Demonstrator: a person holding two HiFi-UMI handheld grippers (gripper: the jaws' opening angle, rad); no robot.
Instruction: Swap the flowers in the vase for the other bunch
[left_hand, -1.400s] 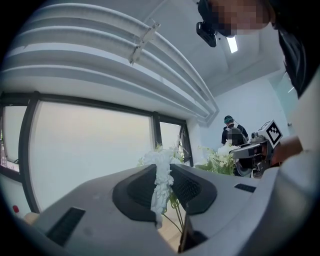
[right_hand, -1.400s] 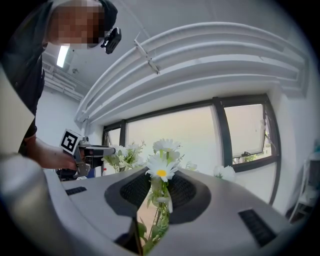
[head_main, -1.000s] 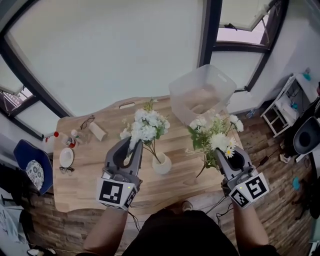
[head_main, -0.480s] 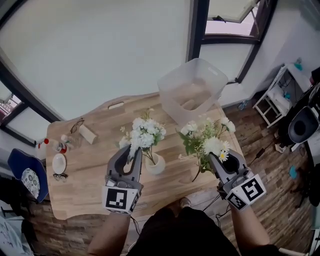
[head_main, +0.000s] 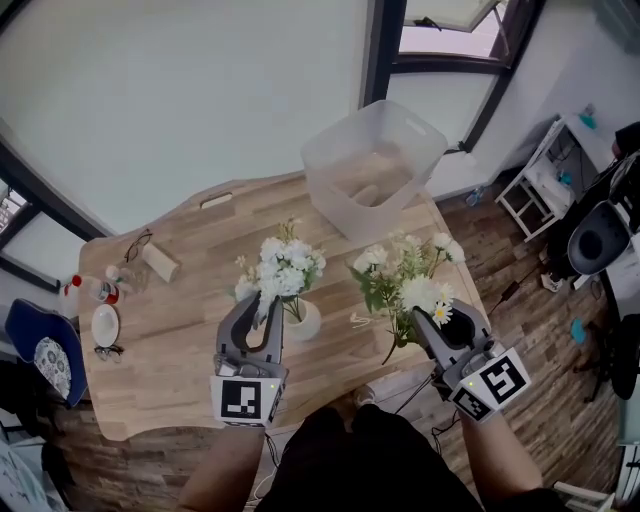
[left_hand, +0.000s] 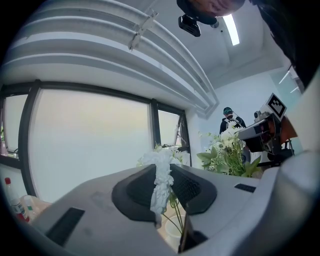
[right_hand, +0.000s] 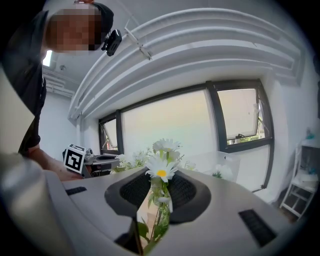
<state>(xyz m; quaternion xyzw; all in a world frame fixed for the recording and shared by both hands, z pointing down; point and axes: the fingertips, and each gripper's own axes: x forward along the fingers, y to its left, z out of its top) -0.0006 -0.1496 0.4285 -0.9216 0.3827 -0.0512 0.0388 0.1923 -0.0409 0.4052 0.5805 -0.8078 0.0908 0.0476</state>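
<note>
Wooden worktop (head_main: 180, 370), viewed from above, set against a wide window.

- Left gripper (head_main: 258, 308), lower centre of the head view: fingers (left_hand: 135, 192) closed on a sprig of the white bunch (head_main: 282, 270). The stems run down to the mouth of the vase.
- Right gripper (head_main: 432, 325), lower right: fingers closed on the stems of the daisy bunch (head_main: 405, 285), which is held clear of the vase. Its blooms tilt toward the upper left, and its stem ends are low over the worktop; contact cannot be told.
- Vase (head_main: 303, 322), small, white, round, upright, at centre of the worktop, between the two grippers.
- Dish (head_main: 104, 324), bottles (head_main: 95, 290) and glasses (head_main: 137, 245), grouped at the left edge.
- Clear plastic bin (head_main: 372, 165), far edge, upper centre.
</note>
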